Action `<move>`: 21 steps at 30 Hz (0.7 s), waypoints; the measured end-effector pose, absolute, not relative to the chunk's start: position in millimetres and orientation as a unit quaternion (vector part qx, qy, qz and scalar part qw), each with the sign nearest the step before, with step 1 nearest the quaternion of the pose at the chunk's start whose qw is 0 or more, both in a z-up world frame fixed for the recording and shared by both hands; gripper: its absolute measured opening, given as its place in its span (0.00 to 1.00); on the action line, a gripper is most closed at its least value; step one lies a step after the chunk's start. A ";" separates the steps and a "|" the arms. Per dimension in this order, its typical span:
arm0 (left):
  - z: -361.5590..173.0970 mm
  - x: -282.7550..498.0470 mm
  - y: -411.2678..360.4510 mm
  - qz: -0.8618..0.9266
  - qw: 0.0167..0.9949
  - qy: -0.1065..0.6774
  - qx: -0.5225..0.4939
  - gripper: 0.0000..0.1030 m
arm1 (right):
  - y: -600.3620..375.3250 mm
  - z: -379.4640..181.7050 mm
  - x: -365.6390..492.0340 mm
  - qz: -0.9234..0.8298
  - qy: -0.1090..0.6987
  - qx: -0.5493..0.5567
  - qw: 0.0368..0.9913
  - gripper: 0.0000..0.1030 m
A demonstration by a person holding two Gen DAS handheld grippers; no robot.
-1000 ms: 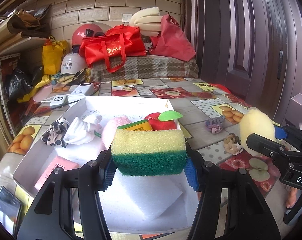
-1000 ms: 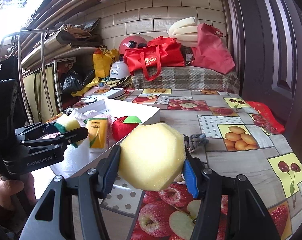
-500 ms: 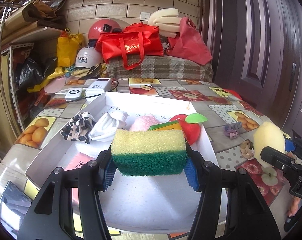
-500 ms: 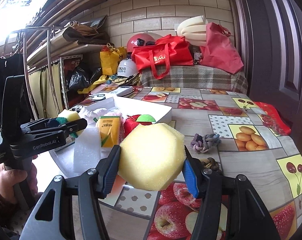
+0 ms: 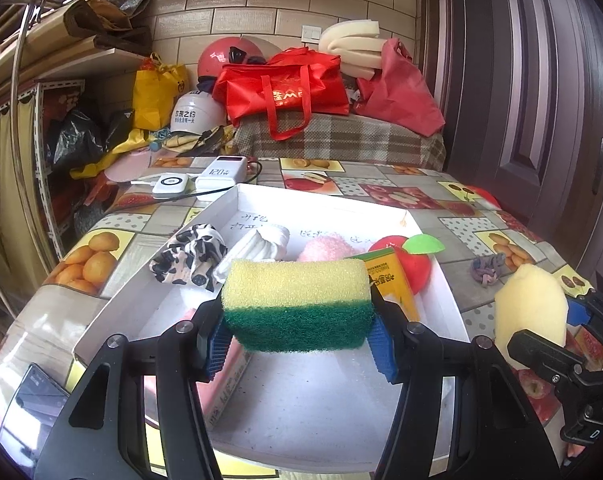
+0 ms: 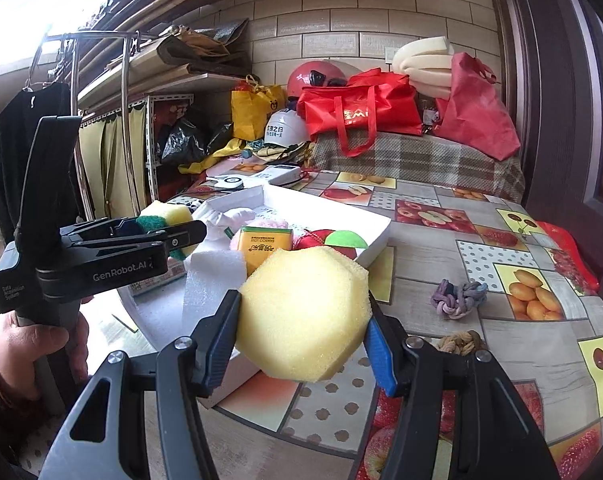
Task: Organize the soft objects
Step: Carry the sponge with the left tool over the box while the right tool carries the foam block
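My left gripper (image 5: pixel 299 342) is shut on a yellow-and-green scouring sponge (image 5: pixel 297 304), held above the near part of the white box (image 5: pixel 321 200). Inside the box lie a cow-print scrunchie (image 5: pixel 187 258), a white cloth (image 5: pixel 257 250), a pink puff (image 5: pixel 325 248), a yellow packet (image 5: pixel 389 280) and a red apple toy (image 5: pixel 413 264). My right gripper (image 6: pixel 301 350) is shut on a pale yellow hexagonal sponge (image 6: pixel 301 312), just right of the box's near corner. That sponge (image 5: pixel 529 308) also shows at the right in the left wrist view, and the scouring sponge (image 6: pixel 163 218) at the left in the right wrist view.
On the fruit-print tablecloth (image 6: pixel 501 240) lie a purple knotted rope (image 6: pixel 457 296) and a tan knot (image 6: pixel 459 340). Power banks (image 5: pixel 205 178) sit behind the box, a phone (image 5: pixel 33 396) at the near left edge. A hand (image 6: pixel 25 356) holds the left gripper's handle. Bags and helmets crowd the back.
Both grippers have drifted sideways across the table with their sponges still held. The box now sits more centred under the left gripper, and the right gripper's sponge is nearer the box corner.
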State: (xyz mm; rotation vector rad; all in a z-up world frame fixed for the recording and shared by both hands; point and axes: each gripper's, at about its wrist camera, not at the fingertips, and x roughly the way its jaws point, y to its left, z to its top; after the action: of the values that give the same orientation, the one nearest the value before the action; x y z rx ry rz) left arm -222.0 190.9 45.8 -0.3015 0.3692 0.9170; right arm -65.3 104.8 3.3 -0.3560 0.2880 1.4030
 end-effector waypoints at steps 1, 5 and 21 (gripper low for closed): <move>46.0 -224.9 192.2 0.443 0.867 0.174 -0.145 0.56 | 106.7 2.8 -67.0 0.641 0.130 -0.165 0.739 0.56; 45.5 -237.6 203.1 0.460 0.858 0.167 -0.159 0.56 | 113.3 2.2 -74.6 0.646 0.123 -0.173 0.733 0.56; 42.0 -253.0 223.6 0.475 0.844 0.165 -0.188 0.57 | 170.9 -12.1 -109.3 0.718 0.180 -0.225 0.633 0.56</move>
State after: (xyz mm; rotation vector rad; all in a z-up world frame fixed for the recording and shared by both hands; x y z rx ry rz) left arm -253.0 223.6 42.0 -0.3971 0.3488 1.0022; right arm -109.3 170.9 -12.1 -0.5151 0.4128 1.6425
